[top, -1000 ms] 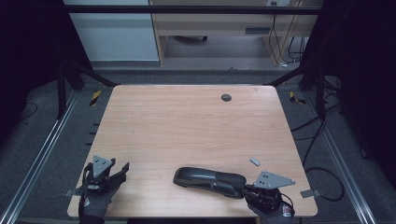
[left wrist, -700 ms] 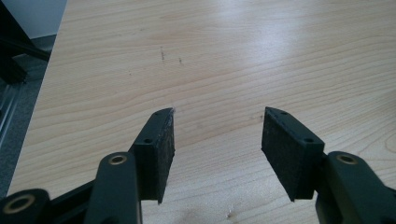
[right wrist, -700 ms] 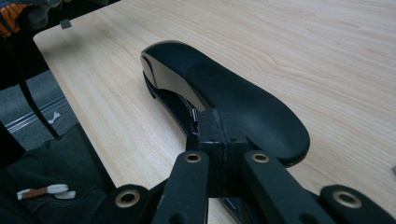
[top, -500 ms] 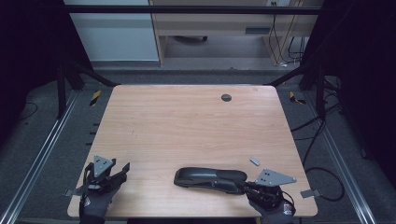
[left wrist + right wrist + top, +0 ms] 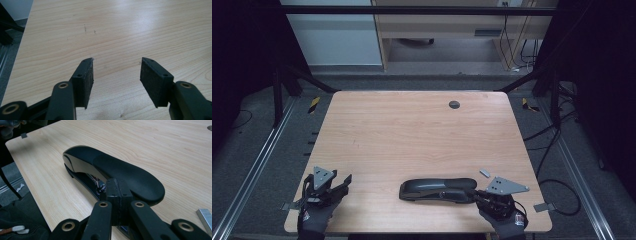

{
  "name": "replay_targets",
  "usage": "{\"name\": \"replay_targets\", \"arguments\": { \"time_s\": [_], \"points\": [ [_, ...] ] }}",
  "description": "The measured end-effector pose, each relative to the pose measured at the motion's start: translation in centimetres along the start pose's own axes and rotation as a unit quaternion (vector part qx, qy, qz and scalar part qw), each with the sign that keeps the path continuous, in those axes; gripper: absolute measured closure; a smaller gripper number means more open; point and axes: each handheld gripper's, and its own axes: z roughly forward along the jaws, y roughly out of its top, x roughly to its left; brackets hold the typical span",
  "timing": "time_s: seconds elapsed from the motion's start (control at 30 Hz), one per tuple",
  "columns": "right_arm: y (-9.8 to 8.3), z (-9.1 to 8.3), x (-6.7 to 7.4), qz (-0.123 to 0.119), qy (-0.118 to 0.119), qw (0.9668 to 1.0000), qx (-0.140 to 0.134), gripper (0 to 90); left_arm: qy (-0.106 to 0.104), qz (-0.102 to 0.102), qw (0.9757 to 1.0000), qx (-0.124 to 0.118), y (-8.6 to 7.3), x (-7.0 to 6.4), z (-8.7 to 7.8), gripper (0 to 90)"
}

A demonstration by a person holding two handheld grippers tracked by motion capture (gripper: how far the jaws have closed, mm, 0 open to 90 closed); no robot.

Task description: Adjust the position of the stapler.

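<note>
A black stapler lies on its side-long axis near the front edge of the wooden table. In the right gripper view the stapler has its top arm lifted a little, with a spring showing in the gap. My right gripper sits at the stapler's right end, and its jaws are pressed together, shut, with nothing visible between the pads. My left gripper rests at the front left of the table. Its jaws stand apart over bare wood with nothing between them.
A short strip of staples lies on the table just right of the stapler, also seen as a grey strip. A round cable hole is at the far side. Frame rails and cables run along both sides of the table.
</note>
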Motion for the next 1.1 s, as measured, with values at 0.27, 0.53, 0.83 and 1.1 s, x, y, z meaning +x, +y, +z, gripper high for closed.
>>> {"name": "replay_targets", "arguments": {
  "time_s": [0.27, 0.53, 0.83, 1.1],
  "points": [
    [0.2, -0.7, 0.0, 0.001, -0.008, 0.9997, -0.021, 87.7, -0.003, 0.008, 1.0, -0.005, 0.1, -0.3, -0.1, 43.5],
    [0.1, -2.2, -1.7, 0.022, -0.038, 0.9968, -0.066, 76.7, -0.014, 0.025, 0.9995, -0.011, 0.4, -1.4, -0.2, 42.0],
    [-0.8, -2.8, -4.4, 0.041, -0.114, 0.9897, -0.076, 59.1, -0.037, 0.055, 0.9975, -0.026, 1.4, -3.2, -0.4, 39.4],
    [-1.8, -3.2, -6.5, 0.059, -0.159, 0.9836, -0.063, 56.2, -0.056, 0.072, 0.995, -0.04, 2.6, -4.7, -1.1, 37.1]
  ]
}}
